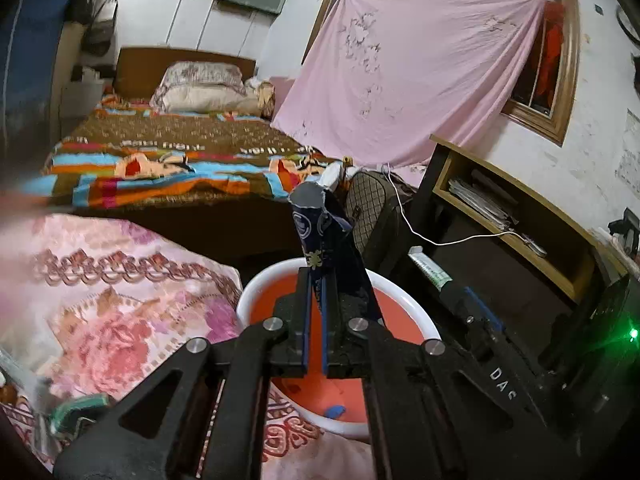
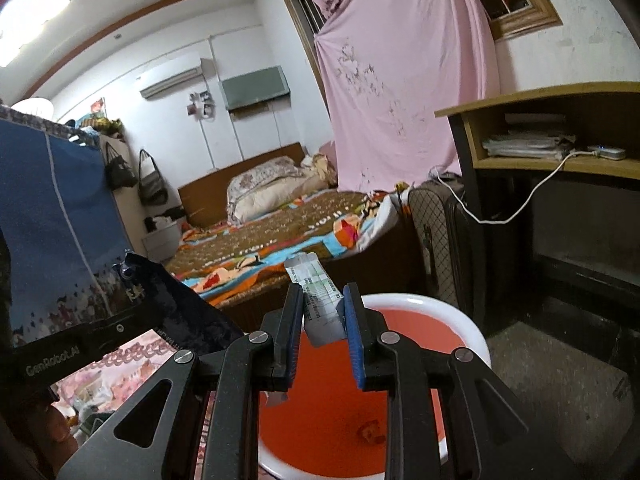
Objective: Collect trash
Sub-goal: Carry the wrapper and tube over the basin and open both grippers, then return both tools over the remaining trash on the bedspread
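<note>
Trash in both grippers. Dark navy crumpled plastic wrapper [image 1: 320, 248] with silver inside and gold print sits clamped in the left gripper [image 1: 316, 292], jaws fully closed on its lower part, wrapper sticking up and forward past the tips. Same wrapper [image 2: 168, 300] shows at the left of the right wrist view, beside the black left tool body.

Small white cardboard carton [image 2: 320, 300] with green print sits between the blue pads of the right gripper [image 2: 320, 308]; jaws narrow, only a little apart. Carton tilted, far end poking forward and left past the tips, near end hanging below the pads. Right pad is against the carton; whether the left pad presses it is not clear.

White-rimmed round plastic basin [image 1: 404, 292] with orange-red inside lies directly below and ahead of both tools. In the left wrist view a small blue scrap [image 1: 334, 411] lies in it under the tool; in the right wrist view a small orange-brown bit [image 2: 370, 430] lies on its bottom below the jaws. Basin [image 2: 472, 332] rim shows right of the right jaws.

Left of the left tool: pink floral quilt [image 1: 112, 300]. Ahead: bed with brown multicoloured blanket [image 1: 168, 152], pink sheet hung over the window [image 1: 420, 80]. Right: checked brown suitcase [image 1: 372, 204], wooden desk shelf [image 1: 520, 216] with white cable.
</note>
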